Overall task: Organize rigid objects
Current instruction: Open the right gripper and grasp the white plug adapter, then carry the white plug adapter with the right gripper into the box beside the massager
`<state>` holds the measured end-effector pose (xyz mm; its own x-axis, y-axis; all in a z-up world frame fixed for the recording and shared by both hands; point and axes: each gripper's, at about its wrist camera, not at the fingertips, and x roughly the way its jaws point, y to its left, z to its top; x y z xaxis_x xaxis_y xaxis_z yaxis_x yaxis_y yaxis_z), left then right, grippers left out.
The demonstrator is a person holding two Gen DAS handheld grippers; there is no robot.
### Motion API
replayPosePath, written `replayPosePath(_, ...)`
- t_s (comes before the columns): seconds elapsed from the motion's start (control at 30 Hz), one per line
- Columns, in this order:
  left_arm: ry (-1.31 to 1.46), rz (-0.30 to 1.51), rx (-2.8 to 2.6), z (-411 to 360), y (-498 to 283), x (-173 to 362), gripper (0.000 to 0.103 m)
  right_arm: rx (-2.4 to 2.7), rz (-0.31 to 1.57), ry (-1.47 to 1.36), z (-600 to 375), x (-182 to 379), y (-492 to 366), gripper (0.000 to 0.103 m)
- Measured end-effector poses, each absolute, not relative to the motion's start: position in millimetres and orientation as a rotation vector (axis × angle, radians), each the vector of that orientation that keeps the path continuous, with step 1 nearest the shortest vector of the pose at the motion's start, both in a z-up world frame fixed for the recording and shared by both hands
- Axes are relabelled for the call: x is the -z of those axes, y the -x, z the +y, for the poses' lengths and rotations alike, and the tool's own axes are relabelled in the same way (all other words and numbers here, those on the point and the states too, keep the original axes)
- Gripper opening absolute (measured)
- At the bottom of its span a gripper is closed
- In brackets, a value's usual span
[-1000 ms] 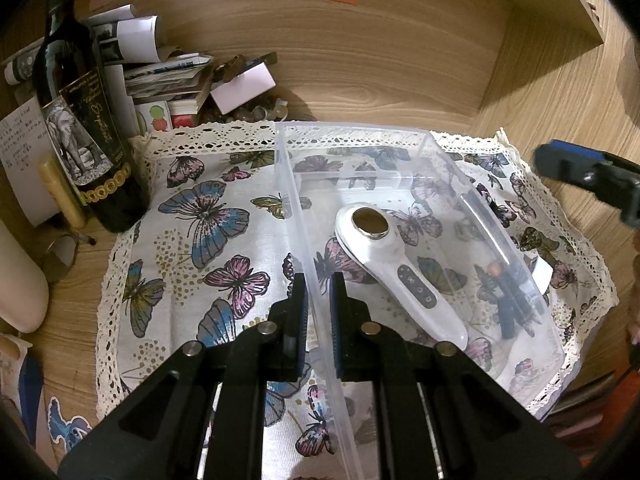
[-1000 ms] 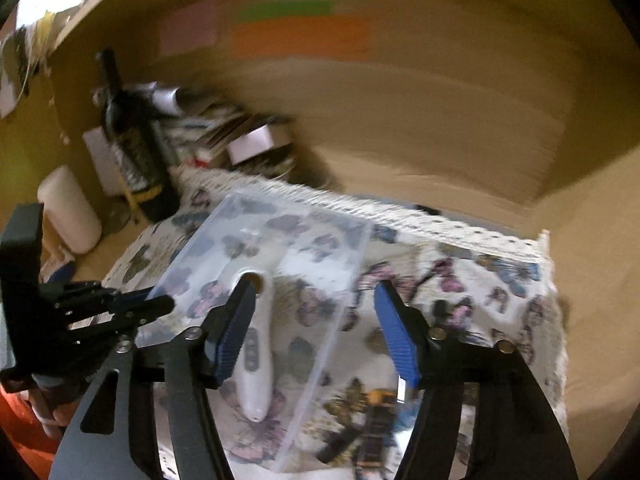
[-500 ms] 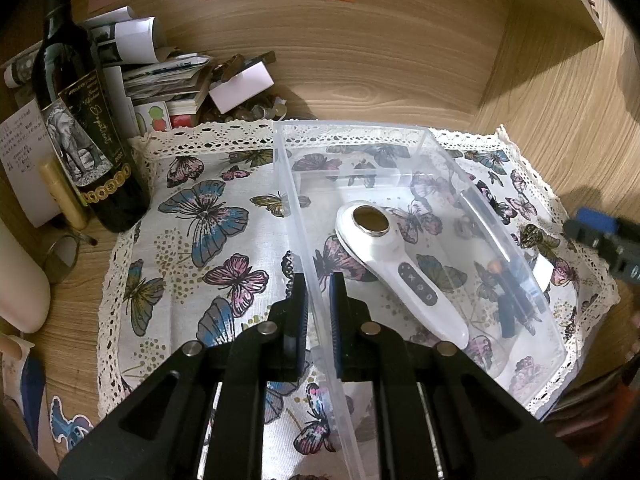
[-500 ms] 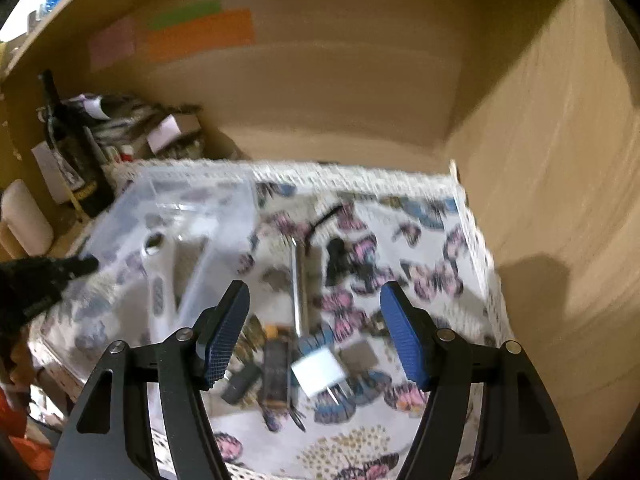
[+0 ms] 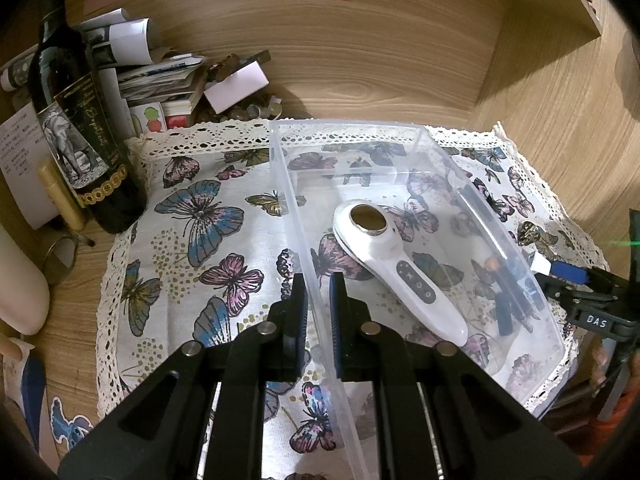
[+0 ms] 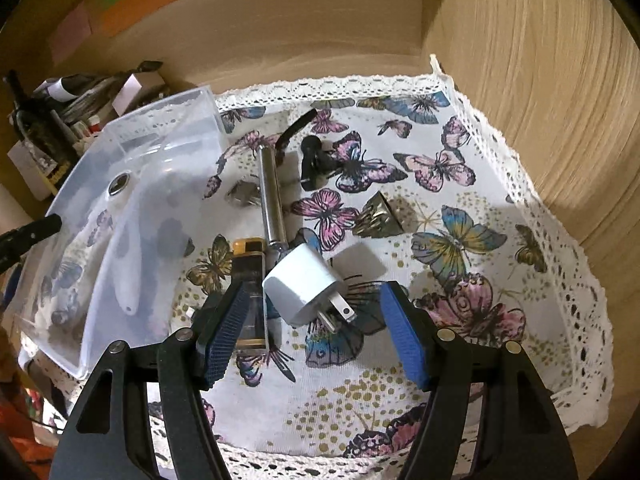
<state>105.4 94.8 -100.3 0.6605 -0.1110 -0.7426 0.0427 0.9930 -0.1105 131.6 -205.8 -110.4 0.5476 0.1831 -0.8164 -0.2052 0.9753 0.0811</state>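
Observation:
My left gripper [image 5: 318, 312] is shut on the near wall of a clear plastic bin [image 5: 304, 240]. A white handheld device [image 5: 396, 268] lies inside the bin, which also shows in the right wrist view [image 6: 120, 184]. My right gripper [image 6: 316, 328] is open, its jaws on either side of a white plug adapter [image 6: 304, 284] on the butterfly cloth [image 6: 460, 240]. A lighter [image 6: 250, 280], a metal cylinder [image 6: 270, 196], a black clip [image 6: 314, 160] and a gold triangular piece [image 6: 378, 216] lie beside it.
A dark wine bottle [image 5: 76, 132] stands at the left, with papers and small boxes [image 5: 168, 80] behind it. Wooden walls close the back and the right side [image 6: 540, 80]. A white cylinder [image 5: 16, 280] stands at the far left.
My right gripper has swung from over the bin to the right and come down around the white plug adapter. My left gripper has stayed shut on the bin wall.

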Motion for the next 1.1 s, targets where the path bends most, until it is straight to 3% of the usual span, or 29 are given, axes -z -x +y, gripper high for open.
replayPosePath(0.3, 0.09, 0.846, 0.089, 93.8, -104.6, 100.1, 0.01, -0.241, 0.942, 0.05, -200.0, 116.5, -139.4, 0.065)
replayPosePath(0.37, 0.088, 0.846, 0.089, 93.9, -105.4, 99.6, 0.01, -0.247, 0.943, 0.051, -199.4, 118.0, -141.0, 0.06)
replayPosePath(0.47, 0.088, 0.846, 0.09, 94.1, -105.3, 99.3, 0.01, -0.261, 0.955, 0.057, -197.4, 120.6, -143.4, 0.045)
replayPosePath(1.1, 0.097, 0.847, 0.095, 94.0, -106.4, 98.0, 0.01, -0.293, 0.818, 0.026, -183.7, 79.0, -139.6, 0.045)
